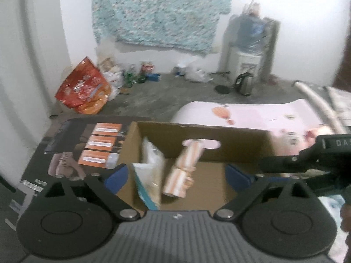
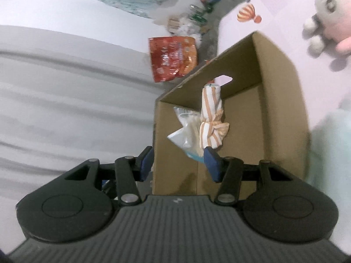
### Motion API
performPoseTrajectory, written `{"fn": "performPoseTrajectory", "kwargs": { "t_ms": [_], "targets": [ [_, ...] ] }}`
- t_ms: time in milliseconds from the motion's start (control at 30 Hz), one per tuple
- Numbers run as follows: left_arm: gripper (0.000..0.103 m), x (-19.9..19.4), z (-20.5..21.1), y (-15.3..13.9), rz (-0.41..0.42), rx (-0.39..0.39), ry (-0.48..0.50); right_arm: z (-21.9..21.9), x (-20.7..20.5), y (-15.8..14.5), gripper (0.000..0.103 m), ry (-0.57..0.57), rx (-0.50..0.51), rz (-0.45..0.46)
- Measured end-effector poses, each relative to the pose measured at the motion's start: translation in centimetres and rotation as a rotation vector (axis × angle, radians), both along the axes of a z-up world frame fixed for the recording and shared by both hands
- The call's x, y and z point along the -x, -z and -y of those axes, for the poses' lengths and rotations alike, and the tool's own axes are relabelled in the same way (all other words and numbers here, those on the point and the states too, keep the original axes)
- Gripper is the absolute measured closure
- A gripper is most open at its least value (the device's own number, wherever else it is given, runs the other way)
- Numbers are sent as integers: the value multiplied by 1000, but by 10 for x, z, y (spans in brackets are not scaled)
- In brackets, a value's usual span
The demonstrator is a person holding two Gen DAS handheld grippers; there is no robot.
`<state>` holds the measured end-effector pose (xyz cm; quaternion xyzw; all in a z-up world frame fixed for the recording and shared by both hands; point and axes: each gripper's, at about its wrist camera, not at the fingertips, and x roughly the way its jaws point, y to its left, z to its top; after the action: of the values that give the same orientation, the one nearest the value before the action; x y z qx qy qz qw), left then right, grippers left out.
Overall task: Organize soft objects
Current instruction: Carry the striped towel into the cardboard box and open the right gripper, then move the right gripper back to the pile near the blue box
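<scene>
An open cardboard box point(image 1: 241, 144) stands on a pale pink sheet. Inside it an orange-and-white striped cloth roll point(image 1: 186, 166) leans against the far wall, beside a white and teal soft packet point(image 1: 149, 171). My left gripper point(image 1: 177, 178) hovers over the box, jaws open wide, nothing between the pads. My right gripper point(image 2: 179, 164) hangs open above the box's point(image 2: 278, 100) near corner, one pad outside the wall and one over the inside, touching nothing; the striped roll point(image 2: 211, 118) and packet point(image 2: 186, 135) lie below. A pink and grey plush toy point(image 2: 329, 17) sits on the sheet beyond the box.
A dark printed poster point(image 1: 87, 144) lies left of the box. On the grey floor are a red snack bag point(image 1: 85, 87), bottles and litter by the wall, a kettle point(image 1: 244, 83) and a water dispenser point(image 1: 250, 50). A teal cloth point(image 1: 162, 11) hangs on the wall.
</scene>
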<state>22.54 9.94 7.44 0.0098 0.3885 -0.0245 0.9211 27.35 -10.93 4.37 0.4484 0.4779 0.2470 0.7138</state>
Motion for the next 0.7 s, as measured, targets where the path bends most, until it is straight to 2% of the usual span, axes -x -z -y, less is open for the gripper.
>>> {"fn": "performPoseTrajectory", "kwargs": {
  "t_ms": [200,333,433,533,700],
  "targets": [
    [5,42,14,-12,20,82,58,71,57,-20,50,32,-18,86],
    [5,65,17,-9,19,131,72,115,102,-14,48,69,-9,120],
    [5,81,24,-1,19,136,106,148,135,0,46,110,-5,122],
    [5,91,36,9,16,98,134,183,170,22,45,174,4,107],
    [5,98,52,22,10,96,158,209,220,61,45,264,5,92]
  ]
}}
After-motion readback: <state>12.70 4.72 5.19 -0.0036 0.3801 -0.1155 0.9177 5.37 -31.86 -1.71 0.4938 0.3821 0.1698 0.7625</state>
